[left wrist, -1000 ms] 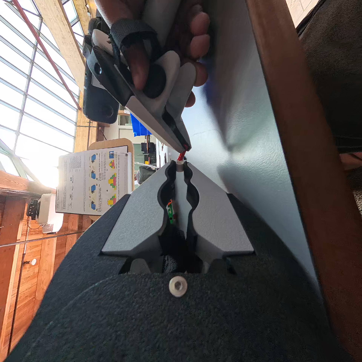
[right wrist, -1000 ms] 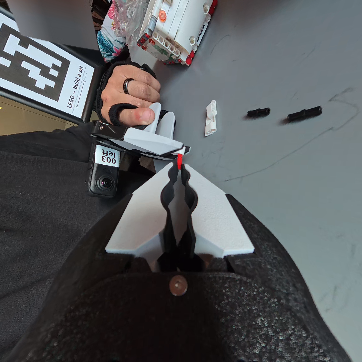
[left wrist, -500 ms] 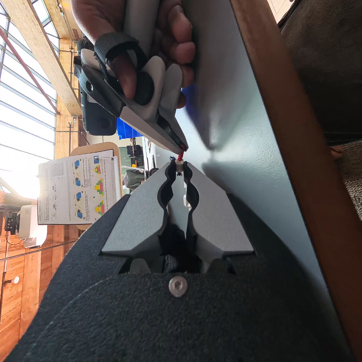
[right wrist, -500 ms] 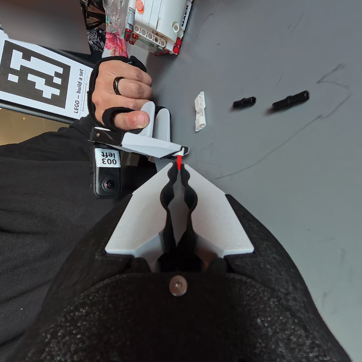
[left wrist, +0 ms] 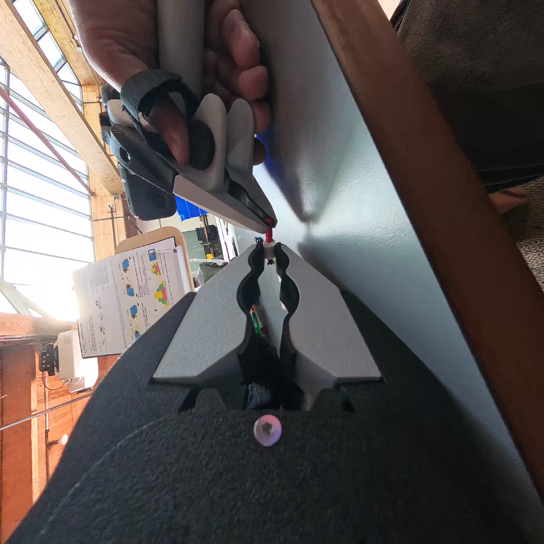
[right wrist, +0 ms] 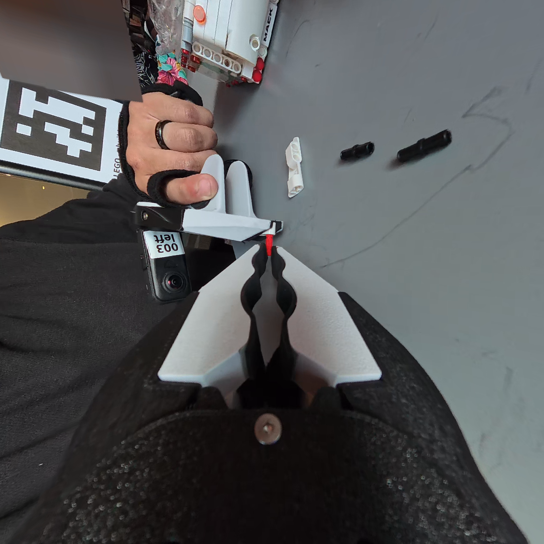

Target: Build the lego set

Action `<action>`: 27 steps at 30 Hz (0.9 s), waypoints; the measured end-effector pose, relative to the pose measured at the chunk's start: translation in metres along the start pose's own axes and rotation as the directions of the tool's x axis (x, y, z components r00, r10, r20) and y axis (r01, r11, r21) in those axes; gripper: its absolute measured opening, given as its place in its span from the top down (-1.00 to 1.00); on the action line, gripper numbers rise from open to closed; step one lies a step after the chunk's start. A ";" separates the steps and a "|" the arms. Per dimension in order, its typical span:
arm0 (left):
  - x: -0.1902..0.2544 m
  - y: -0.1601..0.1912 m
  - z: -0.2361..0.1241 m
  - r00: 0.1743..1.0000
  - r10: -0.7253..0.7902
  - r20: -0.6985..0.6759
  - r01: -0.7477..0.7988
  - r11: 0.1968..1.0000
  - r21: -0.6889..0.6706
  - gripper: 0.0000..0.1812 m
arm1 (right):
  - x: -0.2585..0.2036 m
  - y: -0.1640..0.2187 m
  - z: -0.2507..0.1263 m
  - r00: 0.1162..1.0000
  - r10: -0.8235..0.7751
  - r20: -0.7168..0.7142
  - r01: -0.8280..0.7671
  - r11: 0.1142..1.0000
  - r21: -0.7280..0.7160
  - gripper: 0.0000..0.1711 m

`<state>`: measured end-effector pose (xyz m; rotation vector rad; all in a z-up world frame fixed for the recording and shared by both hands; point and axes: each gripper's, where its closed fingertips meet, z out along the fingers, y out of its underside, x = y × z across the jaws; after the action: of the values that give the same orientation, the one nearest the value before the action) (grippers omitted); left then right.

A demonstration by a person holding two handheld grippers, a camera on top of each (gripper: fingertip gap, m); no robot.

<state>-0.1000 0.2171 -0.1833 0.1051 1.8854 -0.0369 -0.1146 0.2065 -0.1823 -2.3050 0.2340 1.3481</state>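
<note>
My left gripper (left wrist: 269, 255) is shut on a small white Lego piece (left wrist: 269, 248) at its fingertips. My right gripper (right wrist: 268, 250) is shut on a thin red axle (right wrist: 268, 246). The two grippers meet tip to tip just above the grey table (right wrist: 412, 265). In the left wrist view the right gripper (left wrist: 269, 222) comes down from above, and the red axle (left wrist: 268, 234) touches the top of the white piece. In the right wrist view the left gripper (right wrist: 275, 228) lies across from the left, with a hand on it.
A white angled connector (right wrist: 295, 167) and two black pins (right wrist: 357, 150) (right wrist: 424, 145) lie on the table beyond the tips. A partly built white model (right wrist: 226, 38) stands farther back. A marker board (right wrist: 56, 126) is at the left. An instruction sheet (left wrist: 129, 300) stands behind. My left and right fingertips are right by each other.
Both grippers have stayed shut and tip to tip. The pair has drifted slightly over the table, and the red axle still meets the white piece.
</note>
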 end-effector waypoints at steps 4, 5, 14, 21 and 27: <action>-0.001 0.000 -0.001 1.000 0.017 0.009 -0.017 1.000 0.010 0.94 | 0.000 -0.001 0.000 1.000 0.020 0.014 -0.020 1.000 -0.003 0.98; -0.001 0.000 -0.001 1.000 0.011 0.013 -0.011 1.000 0.011 0.94 | 0.000 -0.001 0.000 1.000 0.022 0.014 -0.022 1.000 -0.002 0.98; -0.002 0.001 0.001 1.000 0.014 0.018 -0.015 1.000 0.004 0.94 | -0.001 -0.002 -0.001 0.999 0.033 0.021 -0.034 0.999 0.011 0.98; 0.000 0.000 0.000 1.000 0.020 -0.003 -0.020 1.000 0.023 0.94 | 0.001 -0.002 -0.001 1.000 0.027 0.007 -0.027 1.000 0.012 0.98; 0.001 0.000 0.001 0.997 -0.070 -0.014 0.071 0.997 0.014 0.94 | 0.002 -0.003 -0.001 1.000 0.013 -0.011 -0.013 0.999 0.034 0.98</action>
<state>-0.0994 0.2166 -0.1849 0.0489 1.9016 -0.0983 -0.1114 0.2088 -0.1823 -2.2871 0.2734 1.3282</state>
